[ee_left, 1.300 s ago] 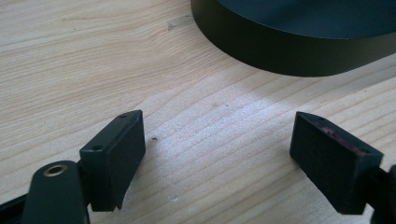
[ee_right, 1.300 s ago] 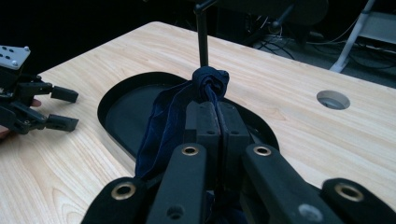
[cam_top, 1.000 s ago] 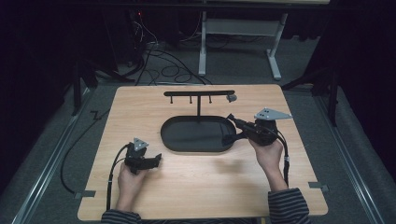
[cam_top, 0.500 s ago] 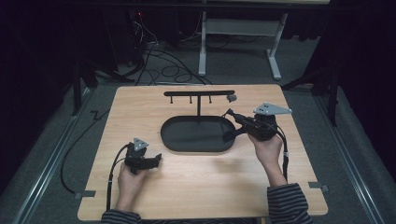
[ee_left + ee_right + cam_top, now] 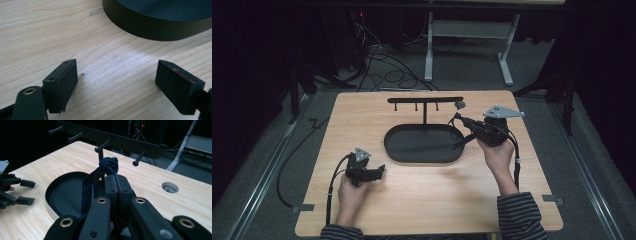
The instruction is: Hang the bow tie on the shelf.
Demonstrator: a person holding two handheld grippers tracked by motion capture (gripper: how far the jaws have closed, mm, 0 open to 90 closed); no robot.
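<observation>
Inspection ran left to right across the wooden table (image 5: 412, 200). Left gripper (image 5: 379, 171) lay at about 7 o'clock on the tabletop, held low in the person's left hand (image 5: 349, 192), its tips aimed toward 3 o'clock. In the left gripper view its fingers (image 5: 61, 83) stood wide apart with only bare wood grain between them; they gripped nothing, and the pads appeared to sit just above or on the surface, which could not be told apart. The black oval tray (image 5: 422, 145) lay near the table's centre, its wall (image 5: 150, 28) just ahead of those open fingers and clear of them.

A black peg rack (image 5: 424, 100) stood at 12 o'clock behind the tray, its post rising from the tray's far edge.

Right gripper (image 5: 459, 120) was held at about 2 o'clock, raised over the tray's right end, tips toward 10 o'clock. Its fingers (image 5: 111, 187) were pressed fully together on a dark blue cord (image 5: 91, 186), whose knot (image 5: 109, 165) stood just above the fingertips. The loose length hung down toward the tray.
</observation>
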